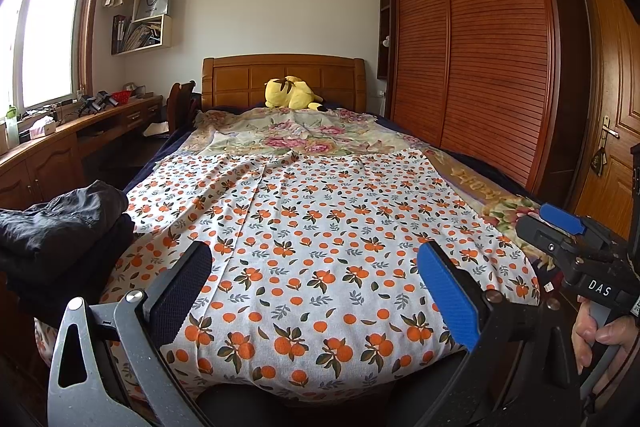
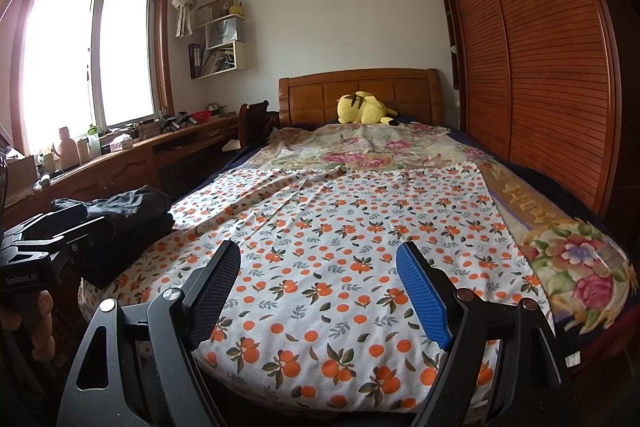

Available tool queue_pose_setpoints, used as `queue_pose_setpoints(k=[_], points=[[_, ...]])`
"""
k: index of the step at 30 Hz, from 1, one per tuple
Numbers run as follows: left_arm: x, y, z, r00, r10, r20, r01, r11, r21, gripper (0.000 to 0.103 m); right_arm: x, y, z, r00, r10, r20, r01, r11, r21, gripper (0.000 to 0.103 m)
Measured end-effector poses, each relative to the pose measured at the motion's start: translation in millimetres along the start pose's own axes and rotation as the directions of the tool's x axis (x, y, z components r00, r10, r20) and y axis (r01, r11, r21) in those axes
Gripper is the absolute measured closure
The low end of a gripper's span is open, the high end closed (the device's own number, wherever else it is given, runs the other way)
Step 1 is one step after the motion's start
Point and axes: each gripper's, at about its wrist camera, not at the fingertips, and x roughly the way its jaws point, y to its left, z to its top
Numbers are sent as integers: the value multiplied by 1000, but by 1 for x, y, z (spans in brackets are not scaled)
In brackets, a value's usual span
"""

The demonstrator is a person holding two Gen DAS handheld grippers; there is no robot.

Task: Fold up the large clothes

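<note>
Bedroom with a wooden bed (image 1: 284, 75), where the orange-print garment (image 1: 320, 247) is spread flat, looks thin, light and floppy, and is probably best pinched at its near hem corners, since both the left gripper (image 1: 316, 291) and right gripper (image 2: 320, 291) are held with fingers wide and empty.

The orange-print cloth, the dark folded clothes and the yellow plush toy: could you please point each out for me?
orange-print cloth (image 1: 320, 227): left wrist view, middle of the spread fabric.
dark folded clothes (image 2: 132, 211): right wrist view, top of the pile.
yellow plush toy (image 2: 362, 108): right wrist view, its body.
</note>
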Motion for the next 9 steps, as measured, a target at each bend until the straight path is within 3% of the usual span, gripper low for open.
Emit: queue_pose_setpoints(k=[9], points=[[0, 0, 0, 1000, 1, 2, -1, 1000, 1, 1, 0, 0, 0, 1000, 1, 1, -1, 1000, -1, 21]])
